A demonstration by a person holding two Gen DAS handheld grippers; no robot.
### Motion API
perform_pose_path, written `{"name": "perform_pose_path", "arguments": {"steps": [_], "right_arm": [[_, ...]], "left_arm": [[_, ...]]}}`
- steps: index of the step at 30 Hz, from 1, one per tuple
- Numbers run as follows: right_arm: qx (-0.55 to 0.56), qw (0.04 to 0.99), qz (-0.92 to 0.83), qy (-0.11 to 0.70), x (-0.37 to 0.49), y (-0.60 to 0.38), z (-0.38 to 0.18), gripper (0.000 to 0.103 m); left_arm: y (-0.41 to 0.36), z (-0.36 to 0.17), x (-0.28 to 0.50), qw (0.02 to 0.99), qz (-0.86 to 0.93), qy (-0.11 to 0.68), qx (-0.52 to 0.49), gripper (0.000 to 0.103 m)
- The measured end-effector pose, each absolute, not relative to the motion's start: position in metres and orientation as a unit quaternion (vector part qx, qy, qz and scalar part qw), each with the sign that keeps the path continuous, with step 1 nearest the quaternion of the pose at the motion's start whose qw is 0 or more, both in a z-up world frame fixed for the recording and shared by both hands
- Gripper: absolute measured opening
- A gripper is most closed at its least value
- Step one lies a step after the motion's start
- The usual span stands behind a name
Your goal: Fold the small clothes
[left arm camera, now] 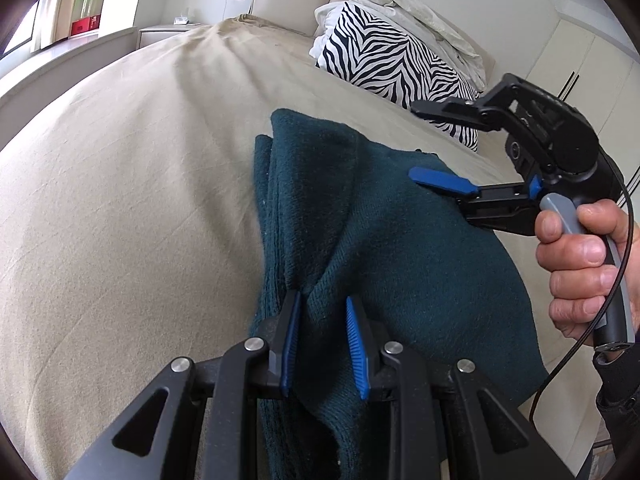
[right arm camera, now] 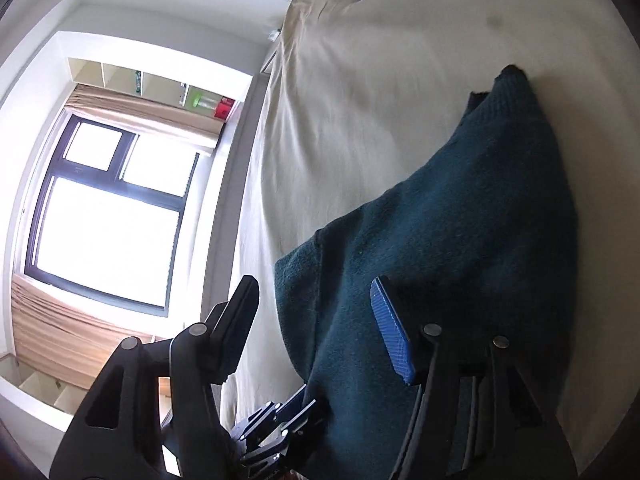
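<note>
A dark teal knitted garment [left arm camera: 380, 232] lies folded lengthwise on the beige bed sheet [left arm camera: 120, 184]. My left gripper [left arm camera: 322, 300] is shut on a bunched fold at the garment's near end, which hangs down between its blue pads [left arm camera: 290, 340]. My right gripper [left arm camera: 414, 140], held by a hand [left arm camera: 580, 264], stands open over the garment's right side, its lower blue finger lying just above the cloth. In the right wrist view the right gripper [right arm camera: 316, 328] has wide jaws, with the garment [right arm camera: 460, 240] spread behind them and nothing pinched. The left gripper [right arm camera: 276, 432] shows at the bottom.
A zebra-striped pillow [left arm camera: 384, 64] and crumpled white bedding [left arm camera: 412, 12] sit at the head of the bed. A wardrobe [left arm camera: 580, 64] stands to the right, a bright window [right arm camera: 108, 224] beyond the bed's edge. A black cable [left arm camera: 560, 368] hangs from the right gripper.
</note>
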State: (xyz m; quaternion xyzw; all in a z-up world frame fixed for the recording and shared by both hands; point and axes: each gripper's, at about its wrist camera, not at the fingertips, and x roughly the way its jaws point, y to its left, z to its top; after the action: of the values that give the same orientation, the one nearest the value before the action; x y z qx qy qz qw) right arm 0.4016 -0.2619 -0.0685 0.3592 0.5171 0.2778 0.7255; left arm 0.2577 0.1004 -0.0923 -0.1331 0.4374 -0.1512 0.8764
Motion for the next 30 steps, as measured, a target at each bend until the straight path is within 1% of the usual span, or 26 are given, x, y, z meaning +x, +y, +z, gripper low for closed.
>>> {"name": "perform_pose_path", "arguments": {"steps": [2, 5, 6, 8, 9, 12, 14, 15, 16, 17, 18, 19, 21, 22, 23, 24, 25, 27, 30], "right_arm": [[0.330, 0.728, 0.266, 0.539, 0.407, -0.243, -0.083, 0.057], [0.285, 0.764, 0.266, 0.513, 0.415, -0.233, -0.091, 0.052], [0.283, 0.766, 0.266, 0.512, 0.414, -0.233, -0.093, 0.048], [0.282, 0.765, 0.266, 0.515, 0.411, -0.235, -0.088, 0.048], [0.285, 0.766, 0.261, 0.513, 0.405, -0.239, -0.080, 0.051], [0.318, 0.769, 0.275, 0.482, 0.365, -0.267, -0.055, 0.053], [0.315, 0.780, 0.273, 0.467, 0.342, -0.282, -0.049, 0.061], [0.304, 0.783, 0.256, 0.477, 0.334, -0.287, -0.056, 0.069], [0.297, 0.781, 0.244, 0.492, 0.328, -0.292, -0.069, 0.068], [0.302, 0.782, 0.261, 0.479, 0.324, -0.297, -0.079, 0.068], [0.298, 0.790, 0.271, 0.462, 0.317, -0.301, -0.077, 0.066], [0.296, 0.792, 0.267, 0.463, 0.311, -0.304, -0.071, 0.069], [0.318, 0.787, 0.251, 0.465, 0.301, -0.314, -0.059, 0.069], [0.333, 0.786, 0.251, 0.457, 0.294, -0.322, -0.054, 0.069], [0.340, 0.788, 0.251, 0.448, 0.286, -0.332, -0.048, 0.069], [0.340, 0.792, 0.248, 0.443, 0.280, -0.340, -0.044, 0.069], [0.338, 0.793, 0.244, 0.444, 0.275, -0.349, -0.042, 0.071], [0.341, 0.787, 0.231, 0.460, 0.272, -0.364, -0.051, 0.072], [0.371, 0.759, 0.202, 0.496, 0.271, -0.382, -0.078, 0.073]], "left_arm": [[0.104, -0.094, 0.260, 0.874, -0.155, 0.438, -0.139, 0.026], [0.109, -0.097, 0.263, 0.869, -0.163, 0.440, -0.158, 0.026], [0.111, -0.098, 0.263, 0.868, -0.166, 0.439, -0.163, 0.025], [0.112, -0.098, 0.262, 0.868, -0.167, 0.437, -0.168, 0.025], [0.112, -0.098, 0.262, 0.868, -0.167, 0.436, -0.167, 0.025], [0.110, -0.098, 0.260, 0.870, -0.164, 0.435, -0.163, 0.025], [0.109, -0.097, 0.260, 0.871, -0.162, 0.435, -0.162, 0.025], [0.108, -0.097, 0.260, 0.871, -0.162, 0.435, -0.161, 0.025], [0.108, -0.097, 0.260, 0.872, -0.160, 0.435, -0.160, 0.025], [0.107, -0.096, 0.260, 0.873, -0.159, 0.434, -0.158, 0.025], [0.108, -0.095, 0.260, 0.872, -0.158, 0.433, -0.162, 0.025], [0.109, -0.092, 0.258, 0.872, -0.158, 0.431, -0.169, 0.025], [0.113, -0.082, 0.254, 0.873, -0.155, 0.428, -0.175, 0.026], [0.116, -0.074, 0.249, 0.876, -0.147, 0.425, -0.174, 0.031], [0.119, -0.066, 0.245, 0.881, -0.136, 0.419, -0.171, 0.039], [0.122, -0.059, 0.241, 0.888, -0.121, 0.413, -0.163, 0.062], [0.124, -0.055, 0.240, 0.890, -0.112, 0.411, -0.160, 0.073], [0.133, -0.057, 0.248, 0.876, -0.116, 0.433, -0.179, 0.072], [0.138, -0.075, 0.268, 0.840, -0.132, 0.481, -0.213, 0.067]]}}
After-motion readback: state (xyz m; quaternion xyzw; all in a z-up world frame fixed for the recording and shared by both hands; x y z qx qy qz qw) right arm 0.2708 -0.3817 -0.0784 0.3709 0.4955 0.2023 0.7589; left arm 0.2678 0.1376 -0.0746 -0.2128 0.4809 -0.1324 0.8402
